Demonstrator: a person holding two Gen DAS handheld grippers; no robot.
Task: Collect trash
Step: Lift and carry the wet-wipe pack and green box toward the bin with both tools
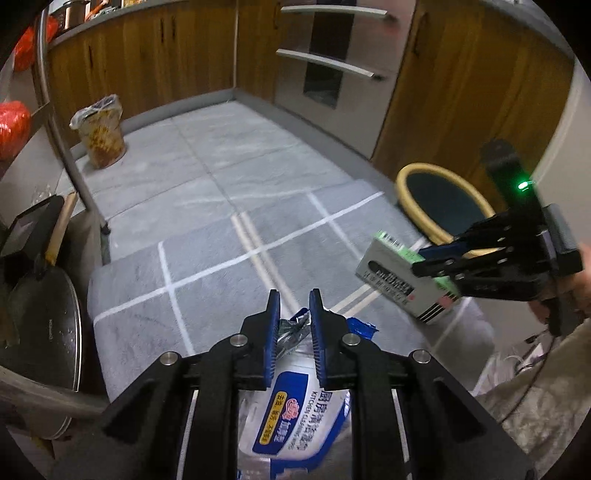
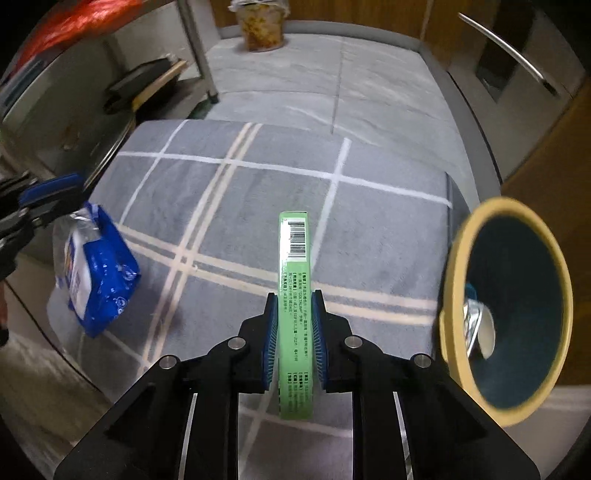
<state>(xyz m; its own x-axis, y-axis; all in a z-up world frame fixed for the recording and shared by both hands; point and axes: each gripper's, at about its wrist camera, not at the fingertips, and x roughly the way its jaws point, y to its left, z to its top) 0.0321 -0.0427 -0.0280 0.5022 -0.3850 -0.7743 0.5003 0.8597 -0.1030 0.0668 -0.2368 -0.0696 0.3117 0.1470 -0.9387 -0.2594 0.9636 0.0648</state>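
Observation:
My left gripper (image 1: 294, 297) is shut on a blue and white wipes packet (image 1: 291, 402), held above the grey checked mat (image 1: 207, 258); it also shows in the right wrist view (image 2: 98, 269) hanging at the left. My right gripper (image 2: 294, 299) is shut on a green and white carton (image 2: 295, 277), edge up, above the mat (image 2: 369, 229); the carton also shows in the left wrist view (image 1: 402, 280). A bin with a yellow rim (image 2: 506, 306) (image 1: 439, 199) stands at the right, some crumpled foil and a white piece inside.
An instant noodle cup (image 1: 101, 131) (image 2: 260, 26) stands on the tile floor near the wooden cabinets (image 1: 147, 59). A metal rack leg (image 1: 62, 147), pans and a lid (image 1: 44, 332) are at the left. An oven front (image 1: 332, 66) is at the back.

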